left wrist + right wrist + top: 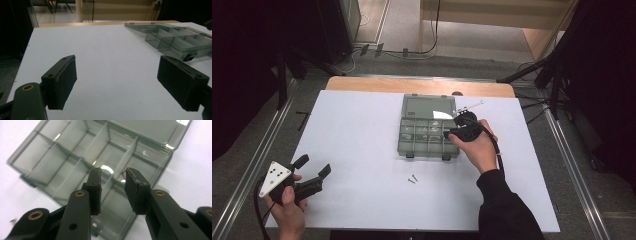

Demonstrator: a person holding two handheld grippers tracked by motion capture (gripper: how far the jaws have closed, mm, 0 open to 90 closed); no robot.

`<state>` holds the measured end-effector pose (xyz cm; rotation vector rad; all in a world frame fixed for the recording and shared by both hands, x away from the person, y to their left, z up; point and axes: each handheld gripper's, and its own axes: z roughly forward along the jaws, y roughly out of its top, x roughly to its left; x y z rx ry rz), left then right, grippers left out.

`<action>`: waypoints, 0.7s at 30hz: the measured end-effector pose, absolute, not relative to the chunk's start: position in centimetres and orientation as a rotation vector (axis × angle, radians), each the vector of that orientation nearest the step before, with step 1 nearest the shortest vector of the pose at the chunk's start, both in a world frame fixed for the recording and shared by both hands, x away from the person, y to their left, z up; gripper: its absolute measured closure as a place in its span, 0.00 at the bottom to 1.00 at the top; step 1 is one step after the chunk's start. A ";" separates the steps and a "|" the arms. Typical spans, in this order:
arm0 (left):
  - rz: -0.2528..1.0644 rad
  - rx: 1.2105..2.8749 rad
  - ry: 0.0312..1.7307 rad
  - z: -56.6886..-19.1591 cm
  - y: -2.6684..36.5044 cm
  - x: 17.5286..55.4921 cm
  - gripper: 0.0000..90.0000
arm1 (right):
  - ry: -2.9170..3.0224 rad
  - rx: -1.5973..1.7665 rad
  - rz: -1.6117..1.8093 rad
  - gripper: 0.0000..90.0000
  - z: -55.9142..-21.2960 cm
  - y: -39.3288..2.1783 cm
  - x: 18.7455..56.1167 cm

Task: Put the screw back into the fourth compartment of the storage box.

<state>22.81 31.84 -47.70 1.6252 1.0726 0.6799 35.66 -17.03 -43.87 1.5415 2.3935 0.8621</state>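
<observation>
High view: two screws (413,178), one organizer box (428,131).

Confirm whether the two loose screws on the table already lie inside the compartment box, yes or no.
No, the high view shows the two screws lying on the bare white table, in front of the compartment box and apart from it.

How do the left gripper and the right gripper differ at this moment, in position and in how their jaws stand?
The left gripper hovers near the table's front left corner, far from the compartment box; the right gripper is above the box's right-hand compartments. The left gripper's jaws stand wide apart; the right gripper's jaws are much closer, though a gap remains. Whether a small part sits at the right jaw's tip is unclear. Both are black and hand-held.
</observation>
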 end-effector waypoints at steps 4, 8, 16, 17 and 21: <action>0.678 1.622 1.071 -47.7 31.8 22.8 0.18 | 2.409 1.494 0.904 0.76 -43.3 -16.2 34.0; 0.678 1.623 1.070 -47.7 31.8 22.8 0.18 | 2.438 1.444 0.917 0.76 -43.3 -15.0 32.6; 0.678 1.627 1.071 -47.7 31.9 22.8 0.18 | 2.504 1.368 0.926 0.76 -44.2 -12.9 30.5; 0.676 1.623 1.068 -47.7 31.9 22.9 0.18 | 2.536 1.356 0.911 0.77 -44.6 -12.2 29.9; 0.678 1.628 1.069 -47.6 32.0 22.8 0.18 | 2.576 1.360 0.896 0.80 -45.7 -11.0 29.1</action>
